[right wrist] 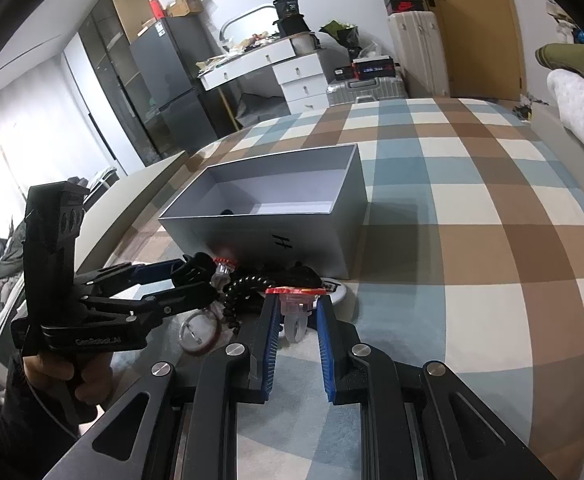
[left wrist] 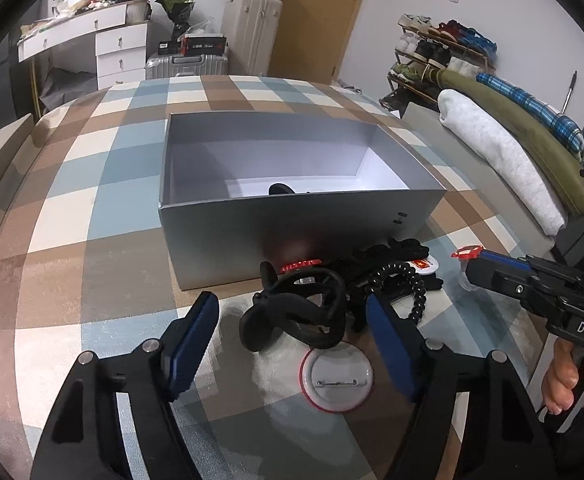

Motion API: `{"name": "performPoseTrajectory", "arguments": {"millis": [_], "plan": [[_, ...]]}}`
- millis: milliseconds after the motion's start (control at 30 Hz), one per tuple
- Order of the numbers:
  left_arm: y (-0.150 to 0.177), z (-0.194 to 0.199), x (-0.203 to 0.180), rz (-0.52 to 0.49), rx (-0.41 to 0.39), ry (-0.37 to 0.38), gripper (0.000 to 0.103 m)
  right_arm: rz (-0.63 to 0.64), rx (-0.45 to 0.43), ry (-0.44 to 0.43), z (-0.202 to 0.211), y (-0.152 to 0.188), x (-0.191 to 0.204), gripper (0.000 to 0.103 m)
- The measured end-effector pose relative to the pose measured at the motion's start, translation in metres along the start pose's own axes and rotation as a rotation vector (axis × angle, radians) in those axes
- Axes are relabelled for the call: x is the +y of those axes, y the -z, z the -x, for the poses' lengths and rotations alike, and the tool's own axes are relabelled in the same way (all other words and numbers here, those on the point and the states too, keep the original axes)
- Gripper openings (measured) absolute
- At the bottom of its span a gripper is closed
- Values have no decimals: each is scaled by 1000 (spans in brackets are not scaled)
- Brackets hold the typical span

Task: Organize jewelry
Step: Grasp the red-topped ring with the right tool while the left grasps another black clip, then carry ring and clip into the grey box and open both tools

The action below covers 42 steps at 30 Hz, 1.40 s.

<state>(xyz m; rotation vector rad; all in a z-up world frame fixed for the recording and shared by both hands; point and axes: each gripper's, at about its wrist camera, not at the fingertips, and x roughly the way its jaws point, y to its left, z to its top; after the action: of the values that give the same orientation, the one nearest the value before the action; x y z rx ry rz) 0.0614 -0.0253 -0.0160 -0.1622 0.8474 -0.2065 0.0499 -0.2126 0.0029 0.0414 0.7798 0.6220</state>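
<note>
Nearest the left wrist camera, on the checked blue, brown and cream cloth [left wrist: 92, 208] that covers the tabletop, a round white pin badge with a red rim [left wrist: 336, 376] lies face down just in front of the left gripper [left wrist: 292, 320]. That gripper's blue-padded fingers [left wrist: 190, 338] stand fairly wide on either side of a black looped band with a thick oval body [left wrist: 292, 316]; the band lies between them, and neither pad visibly presses on it. Just behind it a black coiled cord [left wrist: 407, 284] curls through a tangle of dark pieces, with a second white badge [left wrist: 423, 266] at its far edge. To the right, the right gripper [right wrist: 297, 302] has its fingers drawn narrow around a small clear ornament with a red toothed cap [right wrist: 296, 298], held at the tips above the cloth; a second clear, red-capped piece [right wrist: 223, 268] sits near the left gripper's tips. Beyond the pile stands an open grey cardboard box [left wrist: 292, 228], one dark item [left wrist: 280, 189] just visible on its pale floor. Further back, folded white, olive and blue plaid textiles [left wrist: 503, 152] lie along the right.
</note>
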Motion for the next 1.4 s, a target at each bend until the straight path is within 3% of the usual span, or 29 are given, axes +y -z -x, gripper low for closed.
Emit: {"name": "performPoseTrajectory", "arguments": {"millis": [33, 67, 100, 900, 1400], "plan": [[0, 0, 0, 0, 0, 2, 64, 2, -1, 0, 0, 0, 1, 18], [0, 0, 0, 1, 1, 4, 48, 2, -2, 0, 1, 0, 1, 18], [0, -1, 0, 1, 8, 14, 43, 2, -3, -2, 1, 0, 1, 18], [-13, 50, -3, -45, -199, 4, 41, 63, -60, -13, 9, -26, 20, 18], [-46, 40, 4, -29, -237, -27, 41, 69, -55, -58, -8, -58, 15, 18]]}}
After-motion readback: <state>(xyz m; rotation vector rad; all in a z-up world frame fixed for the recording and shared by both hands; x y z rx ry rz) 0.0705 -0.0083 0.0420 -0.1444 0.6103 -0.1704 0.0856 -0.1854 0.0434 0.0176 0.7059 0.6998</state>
